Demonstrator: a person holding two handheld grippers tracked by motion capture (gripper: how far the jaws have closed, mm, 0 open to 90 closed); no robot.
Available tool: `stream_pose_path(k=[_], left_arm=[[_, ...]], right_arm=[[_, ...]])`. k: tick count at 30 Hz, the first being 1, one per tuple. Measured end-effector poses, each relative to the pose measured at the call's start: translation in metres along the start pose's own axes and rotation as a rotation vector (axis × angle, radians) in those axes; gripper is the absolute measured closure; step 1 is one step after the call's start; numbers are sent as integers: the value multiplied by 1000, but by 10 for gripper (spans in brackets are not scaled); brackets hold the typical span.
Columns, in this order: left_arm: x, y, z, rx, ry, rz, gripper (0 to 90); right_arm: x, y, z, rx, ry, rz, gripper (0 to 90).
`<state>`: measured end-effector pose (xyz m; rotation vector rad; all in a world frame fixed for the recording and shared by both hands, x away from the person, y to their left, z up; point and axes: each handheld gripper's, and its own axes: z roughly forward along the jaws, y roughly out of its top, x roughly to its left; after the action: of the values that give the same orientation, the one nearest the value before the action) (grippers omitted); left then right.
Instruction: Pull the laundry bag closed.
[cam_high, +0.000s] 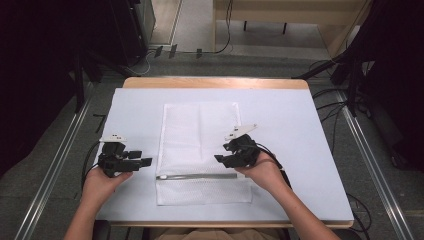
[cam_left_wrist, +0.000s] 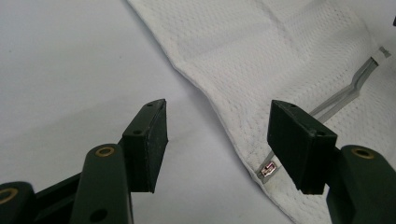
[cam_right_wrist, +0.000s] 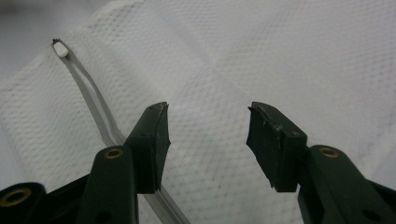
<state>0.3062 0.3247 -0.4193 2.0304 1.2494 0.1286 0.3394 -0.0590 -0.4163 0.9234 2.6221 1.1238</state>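
Note:
A white mesh bag (cam_high: 200, 150) lies flat on the pale mat, with a grey zipper (cam_high: 197, 176) running across it near the front. My left gripper (cam_high: 143, 157) rests on the mat just left of the bag and points toward the zipper's left end. In the left gripper view it (cam_left_wrist: 218, 107) is open, with the bag's corner (cam_left_wrist: 243, 135) and a small metal zipper piece (cam_left_wrist: 267, 170) beside the right jaw. My right gripper (cam_high: 222, 152) hovers over the bag's right part, just above the zipper. Its jaws (cam_right_wrist: 208, 108) are open over the mesh (cam_right_wrist: 280, 56), holding nothing, and the zipper (cam_right_wrist: 93, 102) runs away past the left jaw.
The pale mat (cam_high: 280, 125) covers a wooden table (cam_high: 215, 82) and extends on both sides of the bag. Cables (cam_high: 90, 160) trail from the grippers toward the front edge. Dark stands and rails flank the table on the floor.

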Motion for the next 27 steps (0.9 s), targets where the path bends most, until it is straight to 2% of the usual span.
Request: stream_pose_path(k=[3, 4, 17, 21, 22, 27], left_arm=[[1, -1, 1, 6, 2, -5, 386], [2, -1, 1, 6, 1, -5, 386], [2, -1, 2, 14, 1, -5, 387], [3, -1, 2, 15, 0, -5, 387], [3, -1, 2, 16, 0, -5, 387], [4, -1, 2, 17, -4, -6, 386]], right_arm=[[8, 6, 6, 2, 16, -18, 497], [12, 9, 10, 0, 26, -39, 509], [36, 24, 28, -1, 83, -52, 564], [43, 27, 34, -11, 88, -74, 561], [48, 28, 38, -10, 101, -74, 566], [56, 30, 44, -8, 125, -79, 584]])
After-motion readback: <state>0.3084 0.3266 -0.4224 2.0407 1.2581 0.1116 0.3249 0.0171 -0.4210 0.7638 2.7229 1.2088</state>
